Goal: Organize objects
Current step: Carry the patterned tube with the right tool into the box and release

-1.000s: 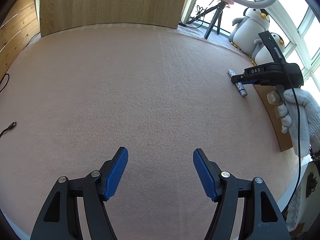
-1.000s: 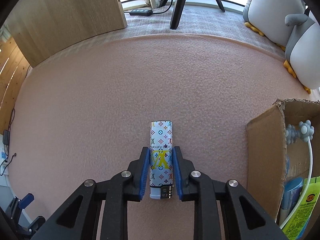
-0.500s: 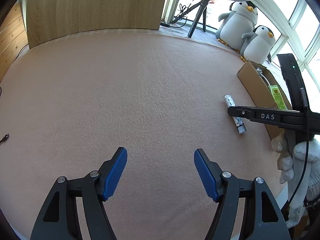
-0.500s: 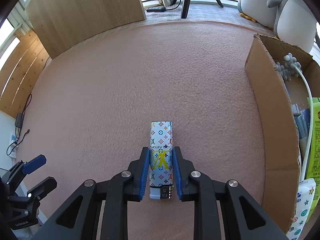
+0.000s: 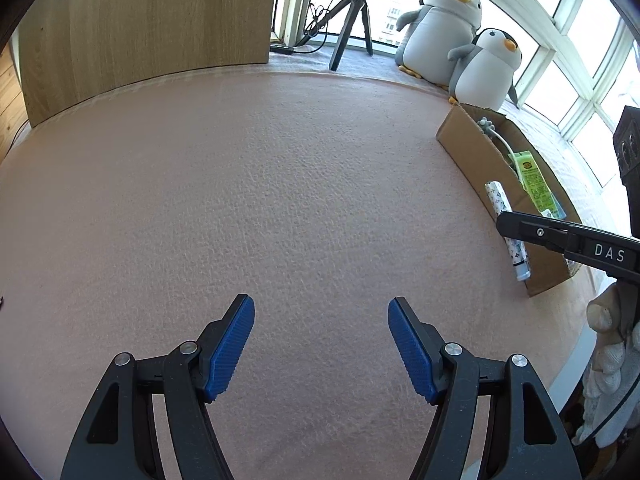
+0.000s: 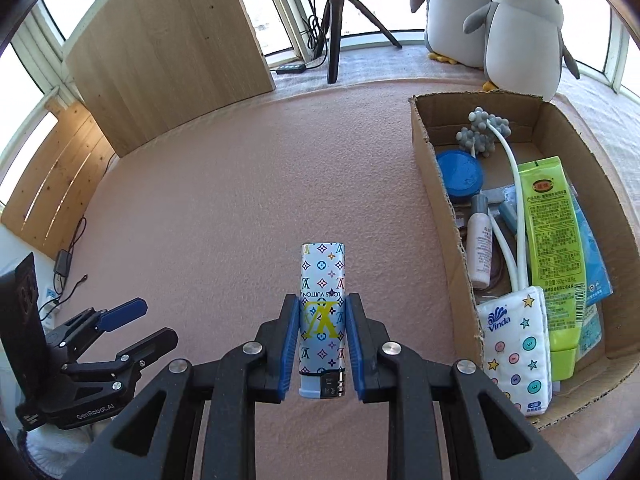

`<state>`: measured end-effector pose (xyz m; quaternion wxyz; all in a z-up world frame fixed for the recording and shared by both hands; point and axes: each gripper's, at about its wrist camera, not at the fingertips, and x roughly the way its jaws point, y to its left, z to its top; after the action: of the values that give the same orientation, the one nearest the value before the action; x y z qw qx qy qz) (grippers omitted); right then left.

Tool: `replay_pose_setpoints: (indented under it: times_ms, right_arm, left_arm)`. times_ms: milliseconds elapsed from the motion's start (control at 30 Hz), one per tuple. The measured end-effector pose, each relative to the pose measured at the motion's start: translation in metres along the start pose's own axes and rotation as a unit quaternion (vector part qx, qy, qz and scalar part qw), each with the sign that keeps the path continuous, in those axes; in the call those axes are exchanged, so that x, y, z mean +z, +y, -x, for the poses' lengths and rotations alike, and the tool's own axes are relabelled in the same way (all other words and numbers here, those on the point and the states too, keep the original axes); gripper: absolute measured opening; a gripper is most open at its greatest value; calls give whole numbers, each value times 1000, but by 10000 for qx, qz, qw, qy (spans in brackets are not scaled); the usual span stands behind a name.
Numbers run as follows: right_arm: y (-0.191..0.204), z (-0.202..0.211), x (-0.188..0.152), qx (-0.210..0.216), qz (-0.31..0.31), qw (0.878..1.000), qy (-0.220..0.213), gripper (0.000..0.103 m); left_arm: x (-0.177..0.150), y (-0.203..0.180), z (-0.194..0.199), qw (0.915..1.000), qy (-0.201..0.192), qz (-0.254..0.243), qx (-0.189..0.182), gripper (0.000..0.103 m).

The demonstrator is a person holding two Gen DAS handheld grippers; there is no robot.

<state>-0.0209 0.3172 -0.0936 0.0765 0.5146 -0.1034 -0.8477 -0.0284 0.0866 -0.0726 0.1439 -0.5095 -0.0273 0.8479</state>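
The right hand-held gripper point(image 6: 322, 332) clamps a monogram-patterned lighter point(image 6: 322, 312) between its blue pads, at lower centre of the right wrist view, above the pink desk point(image 6: 220, 208). Just right of it stands the open cardboard box point(image 6: 444, 216) (tissue pack, green tube, blue lid inside). The left hand-held gripper point(image 5: 320, 344) is spread wide and empty, low in its frame.

The lighter point(image 6: 322, 312) reads "LOUIS VUITTON" with a yellow "LV". The tissue pack point(image 6: 516, 344) says "Vinda". The left gripper point(image 6: 132, 324) bears "GenRobot.AI"; the right gripper point(image 5: 516, 232) bears "DAS".
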Motion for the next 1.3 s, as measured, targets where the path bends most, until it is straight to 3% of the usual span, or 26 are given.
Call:
replay_pose_setpoints:
  times_ms: [267,633,1300]
  right_arm:
    - [-42,38,10,-242,-261,9986,-381,21]
    - [-106,62,11,-752,-700,9934,-517,21]
    - [-131,52,7,-986,-893,9905,-341,21]
  left_arm:
    - [4,-24,-4,9999,-39,-125,-30,73]
    - [9,-35,-7,9999,-60,-151,-34,73]
    - [11,-41,-4,9997,-132,-195,34,73]
